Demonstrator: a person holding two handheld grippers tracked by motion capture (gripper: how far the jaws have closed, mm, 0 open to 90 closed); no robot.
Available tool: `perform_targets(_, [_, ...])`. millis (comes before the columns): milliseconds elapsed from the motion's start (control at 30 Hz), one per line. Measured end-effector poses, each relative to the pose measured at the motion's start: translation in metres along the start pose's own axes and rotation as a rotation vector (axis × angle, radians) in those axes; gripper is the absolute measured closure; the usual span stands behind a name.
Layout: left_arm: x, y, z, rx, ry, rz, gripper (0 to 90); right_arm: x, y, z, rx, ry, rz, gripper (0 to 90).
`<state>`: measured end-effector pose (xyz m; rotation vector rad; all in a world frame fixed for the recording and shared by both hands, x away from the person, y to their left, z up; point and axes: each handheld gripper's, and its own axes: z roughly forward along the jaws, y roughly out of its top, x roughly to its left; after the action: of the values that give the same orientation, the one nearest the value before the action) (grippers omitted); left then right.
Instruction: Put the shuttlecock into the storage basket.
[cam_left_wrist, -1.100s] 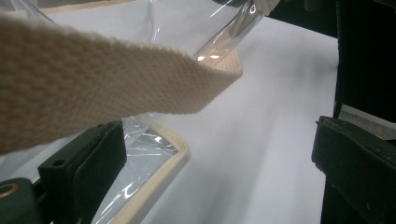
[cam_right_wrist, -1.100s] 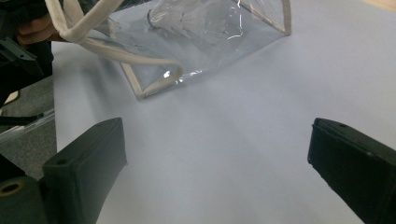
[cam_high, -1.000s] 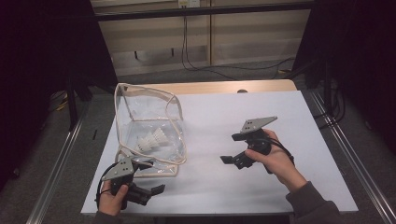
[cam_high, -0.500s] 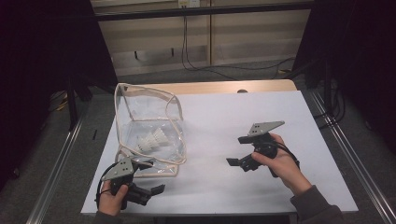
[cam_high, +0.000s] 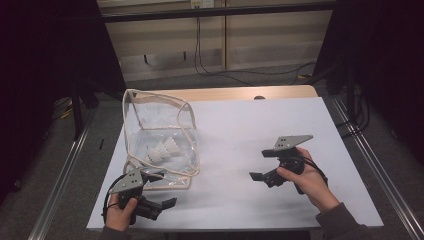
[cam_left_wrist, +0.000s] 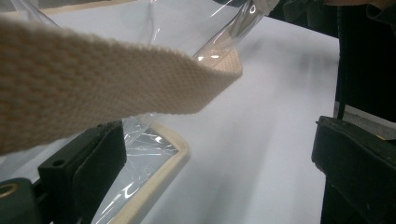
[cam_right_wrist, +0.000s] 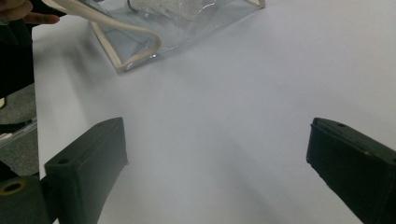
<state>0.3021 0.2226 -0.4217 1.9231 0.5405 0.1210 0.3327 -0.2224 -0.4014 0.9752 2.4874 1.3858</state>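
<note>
Jaws on both grippers stood wide apart and held nothing. On the left gripper, at the near left corner of the white surface, one jaw lay just beside the bag's cream-bound bottom edge, while a woven cream strap hung slack across the left gripper view, above and between the jaws but not pinched. The right gripper hovered over bare surface, well apart from the bag and pointed toward it.

The clear plastic bag stood on the left part of the surface, its mouth sagging open, with two white shuttlecocks lying inside near the bottom. It looked very light, and the film thin, glossy and floppy: likely to buckle, slide or crease under a pinch, and to drag along the surface instead of lifting cleanly. The shuttlecocks' feathers seemed fragile and would probably crush if squeezed through the wall. The woven strap and the stitched cream binding along the edges seemed the soundest places to take hold, being rougher and firmer than the film; a hold on each side would probably keep the mouth from collapsing.
</note>
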Motion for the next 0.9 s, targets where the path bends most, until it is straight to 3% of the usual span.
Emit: perform_targets(900, [0.0,0.0,0.0,0.001,0.002,0.001,3.1,-0.012,-0.037,-0.015,-0.003,-0.034,0.045,4.7])
